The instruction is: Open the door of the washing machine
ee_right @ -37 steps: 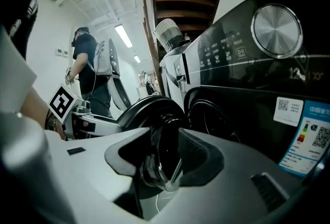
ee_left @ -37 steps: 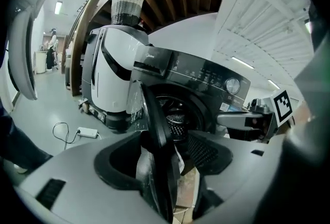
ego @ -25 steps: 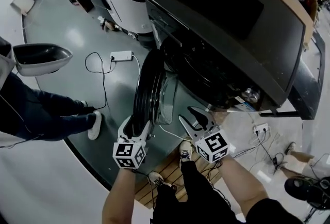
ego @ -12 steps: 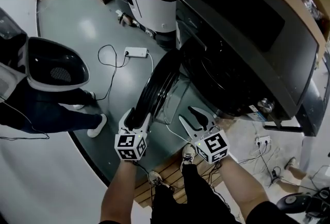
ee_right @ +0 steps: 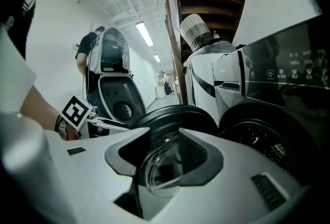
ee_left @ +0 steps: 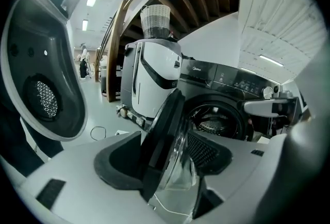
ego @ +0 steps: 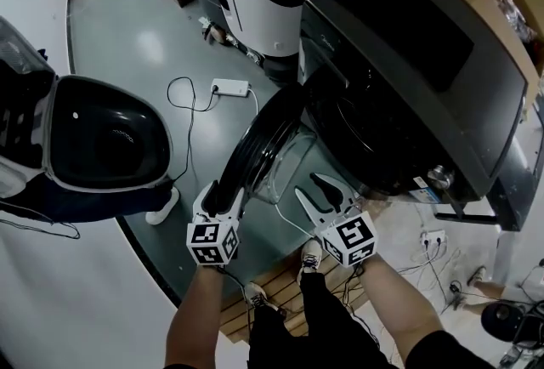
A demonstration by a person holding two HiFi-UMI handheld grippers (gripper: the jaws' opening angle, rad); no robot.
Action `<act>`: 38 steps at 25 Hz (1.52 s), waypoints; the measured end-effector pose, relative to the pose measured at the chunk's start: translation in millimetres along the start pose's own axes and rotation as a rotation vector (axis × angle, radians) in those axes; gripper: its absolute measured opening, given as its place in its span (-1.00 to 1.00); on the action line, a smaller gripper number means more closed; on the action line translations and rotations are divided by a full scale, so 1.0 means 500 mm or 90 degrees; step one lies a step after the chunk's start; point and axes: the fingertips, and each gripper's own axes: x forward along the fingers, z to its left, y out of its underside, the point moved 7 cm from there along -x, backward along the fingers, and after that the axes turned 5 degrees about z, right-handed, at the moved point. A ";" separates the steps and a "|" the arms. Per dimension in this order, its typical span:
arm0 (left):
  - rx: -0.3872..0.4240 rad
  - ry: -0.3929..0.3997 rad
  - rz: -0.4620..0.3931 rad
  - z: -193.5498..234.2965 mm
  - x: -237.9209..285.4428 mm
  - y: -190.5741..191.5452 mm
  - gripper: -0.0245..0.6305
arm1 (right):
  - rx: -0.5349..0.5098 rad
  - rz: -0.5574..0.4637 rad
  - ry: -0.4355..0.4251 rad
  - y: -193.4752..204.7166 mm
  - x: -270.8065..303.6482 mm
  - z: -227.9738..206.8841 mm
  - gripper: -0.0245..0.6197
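Right, the door [ego: 259, 142] is off the front of the washing machine [ego: 408, 61] and stands swung well out on its hinge, edge-on to me in the head view. The drum opening [ee_left: 219, 122] shows bare behind it.

Compared with a second ago, it seems to have come round a little further. My left gripper [ego: 226, 195] has travelled with it, keeping the same hold. Its jaws are closed onto the door's dark rim, with the rim against one pad and the glass bowl [ego: 289, 163] bulging past the other.

My right gripper [ego: 310, 187] hangs just beside the bowl without touching it, jaws spread wide and holding nothing. It has drifted along with the left one but does no work.

I judge the opening essentially done. What remains is at most easing the door to its stop and letting go of the rim cleanly, so it doesn't swing back.
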 end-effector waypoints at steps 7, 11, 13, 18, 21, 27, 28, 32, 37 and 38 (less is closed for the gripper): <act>0.007 0.020 -0.030 -0.031 -0.069 -0.024 -0.07 | 0.011 -0.009 0.017 -0.011 -0.036 0.022 -0.45; 0.015 0.059 -0.068 -0.062 -0.144 -0.052 -0.07 | 0.038 -0.019 0.053 -0.030 -0.085 0.045 -0.86; 0.021 0.085 -0.080 -0.077 -0.187 -0.064 -0.08 | 0.042 -0.028 0.069 -0.045 -0.117 0.065 -0.87; 0.059 0.136 -0.103 -0.110 -0.304 -0.091 -0.52 | 0.055 -0.071 0.111 -0.087 -0.207 0.133 -0.87; 0.066 0.154 -0.123 -0.121 -0.378 -0.099 -0.84 | 0.070 -0.103 0.134 -0.106 -0.268 0.183 -0.87; 0.108 0.200 -0.139 -0.155 -0.521 -0.093 -0.87 | 0.063 -0.142 0.186 -0.128 -0.403 0.305 -0.87; 0.114 0.209 -0.142 -0.157 -0.540 -0.088 -0.87 | 0.059 -0.146 0.196 -0.126 -0.423 0.326 -0.87; 0.128 0.241 -0.152 -0.162 -0.613 -0.072 -0.87 | 0.044 -0.157 0.236 -0.116 -0.494 0.410 -0.87; 0.154 0.271 -0.156 -0.170 -0.694 -0.045 -0.87 | 0.047 -0.171 0.278 -0.095 -0.565 0.502 -0.87; 0.158 0.277 -0.158 -0.171 -0.708 -0.040 -0.87 | 0.047 -0.173 0.285 -0.089 -0.574 0.517 -0.87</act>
